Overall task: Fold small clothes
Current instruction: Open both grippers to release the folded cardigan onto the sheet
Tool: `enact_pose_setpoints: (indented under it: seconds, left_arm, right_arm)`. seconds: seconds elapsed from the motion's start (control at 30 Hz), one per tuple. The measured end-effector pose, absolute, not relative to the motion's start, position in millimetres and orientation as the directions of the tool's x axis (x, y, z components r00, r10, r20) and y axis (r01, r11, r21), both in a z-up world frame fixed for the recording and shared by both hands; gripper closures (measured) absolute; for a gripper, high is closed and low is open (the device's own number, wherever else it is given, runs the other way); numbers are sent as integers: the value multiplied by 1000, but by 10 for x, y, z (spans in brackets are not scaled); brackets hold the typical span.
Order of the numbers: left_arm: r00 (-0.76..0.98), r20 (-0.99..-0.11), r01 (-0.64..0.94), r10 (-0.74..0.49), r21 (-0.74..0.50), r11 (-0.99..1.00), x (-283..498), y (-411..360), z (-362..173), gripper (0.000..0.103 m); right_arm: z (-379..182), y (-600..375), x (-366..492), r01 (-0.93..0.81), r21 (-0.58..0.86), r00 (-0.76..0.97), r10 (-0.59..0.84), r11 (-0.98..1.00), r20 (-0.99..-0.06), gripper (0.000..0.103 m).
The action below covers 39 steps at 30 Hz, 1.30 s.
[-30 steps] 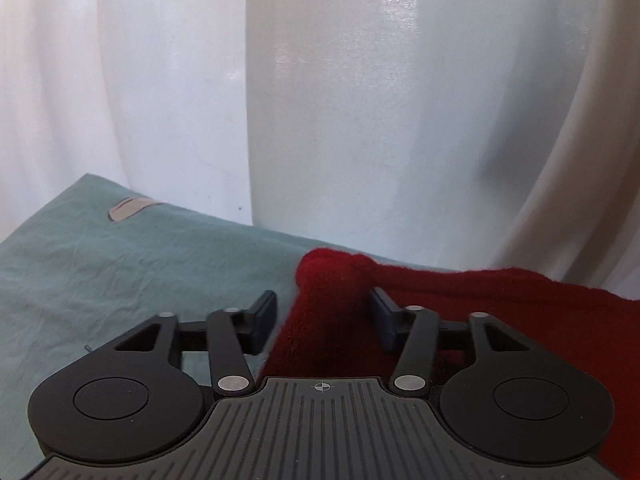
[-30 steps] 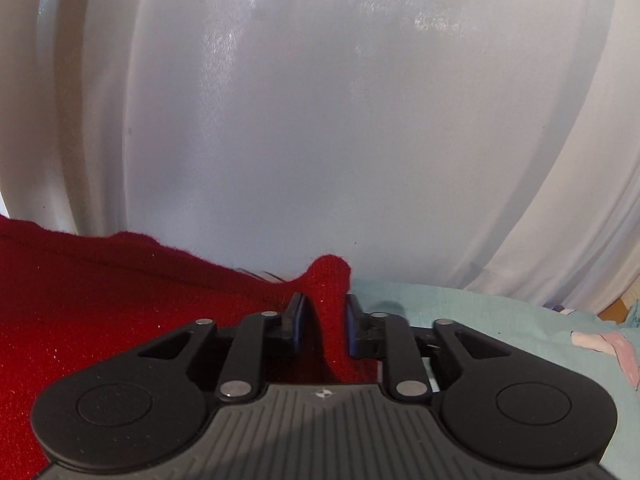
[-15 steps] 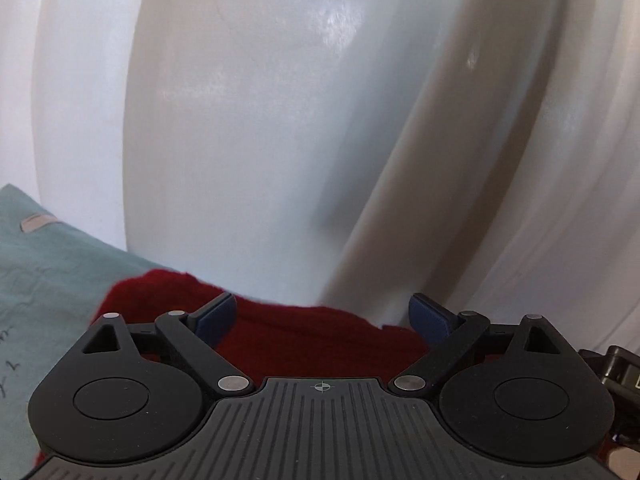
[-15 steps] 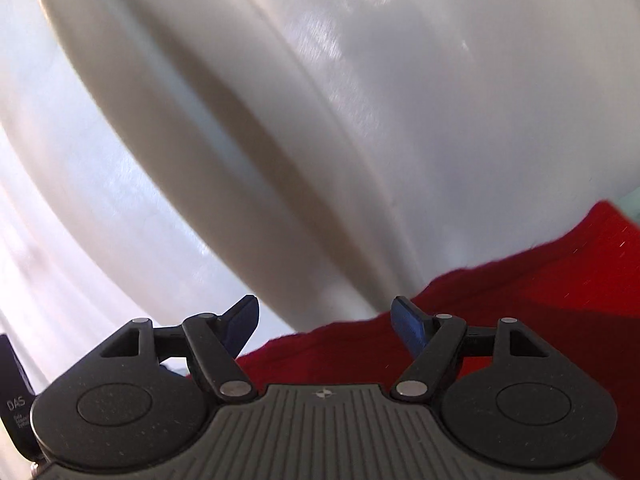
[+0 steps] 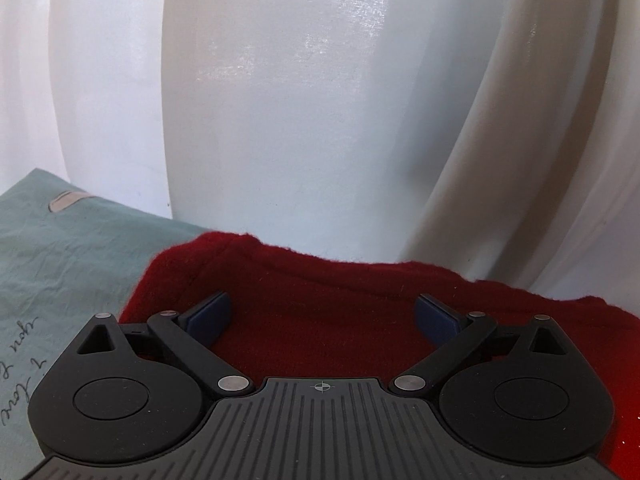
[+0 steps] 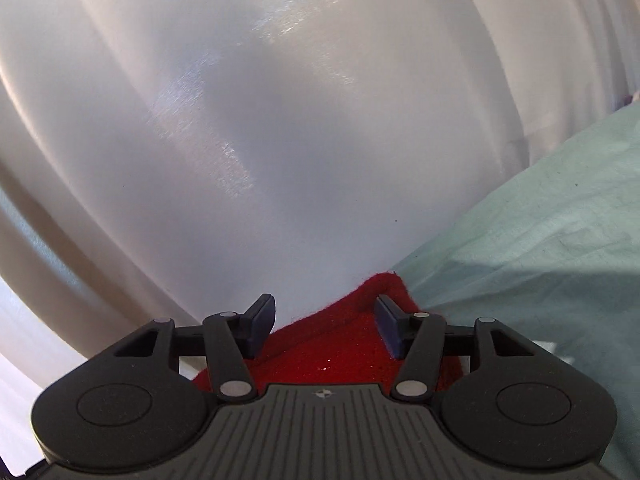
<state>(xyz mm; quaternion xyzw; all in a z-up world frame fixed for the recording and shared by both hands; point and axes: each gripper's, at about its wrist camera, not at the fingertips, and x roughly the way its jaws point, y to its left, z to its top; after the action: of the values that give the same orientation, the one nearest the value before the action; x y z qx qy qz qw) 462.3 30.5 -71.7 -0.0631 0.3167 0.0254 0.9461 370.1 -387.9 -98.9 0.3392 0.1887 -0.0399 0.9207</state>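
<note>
A dark red knitted garment (image 5: 320,296) lies flat on a pale green sheet (image 5: 60,264). In the left wrist view my left gripper (image 5: 324,316) is open wide, low over the garment near its far left corner, holding nothing. In the right wrist view my right gripper (image 6: 326,328) is open over the garment's (image 6: 344,348) far right corner, its right finger (image 6: 390,330) beside the corner's edge. Neither gripper holds cloth.
A white curtain (image 5: 300,100) hangs close behind the garment's far edge and fills the upper part of both views (image 6: 280,120). The green sheet (image 6: 540,240) extends right of the garment. It carries handwriting-style print (image 5: 20,364) at the left.
One second ago both grippers were pinching the garment's far corners. They have let go and opened wide; the garment now lies flat and both grippers hover over it.
</note>
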Motion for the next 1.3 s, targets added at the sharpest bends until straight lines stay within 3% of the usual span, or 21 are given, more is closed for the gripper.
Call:
enact_pose_setpoints:
  seconds: [0.17, 0.4, 0.5, 0.57, 0.67, 0.73, 0.93, 1.13, 1.3]
  left_arm:
    - [797, -604, -96, 11, -108, 990, 4623, 377, -706, 2]
    - [823, -562, -177, 87, -107, 978, 4466, 589, -723, 2]
    - [780, -592, -339, 202, -128, 932, 4385, 902, -744, 2]
    - [770, -604, -368, 206, -156, 917, 4287, 1088, -730, 2]
    - [769, -594, -333, 236, -58, 941, 4078, 1161, -643, 2]
    - [759, -624, -266, 183, -41, 963, 3874, 1196, -584, 2]
    - [732, -680, -196, 24, -176, 965, 3236, 1199, -560, 2]
    - [706, -702, -201, -90, -321, 925, 2871, 1173, -684, 2]
    - [691, -709, -219, -143, -393, 893, 2793, 1253, -760, 2]
  right_arm:
    - [-902, -3616, 3813, 210, 459, 905, 5, 863, -425, 41]
    - [-874, -3347, 3902, 268, 307, 878, -100, 913, -469, 41]
    - [-863, -3226, 3891, 318, 213, 866, -191, 924, -463, 30]
    - [-815, -3126, 3837, 351, 143, 854, -254, 926, -455, 28]
    - [-693, -2921, 3531, 230, 94, 898, -174, 969, -404, 25]
    - [-644, -2759, 3236, 120, 58, 917, -88, 991, -389, 21]
    - [-741, -2384, 2345, -43, -37, 901, 23, 998, -434, 21]
    - [-747, -2576, 1851, 35, 65, 865, 2, 997, -501, 29]
    - [-847, -2964, 1691, 174, 62, 827, -111, 983, -552, 32]
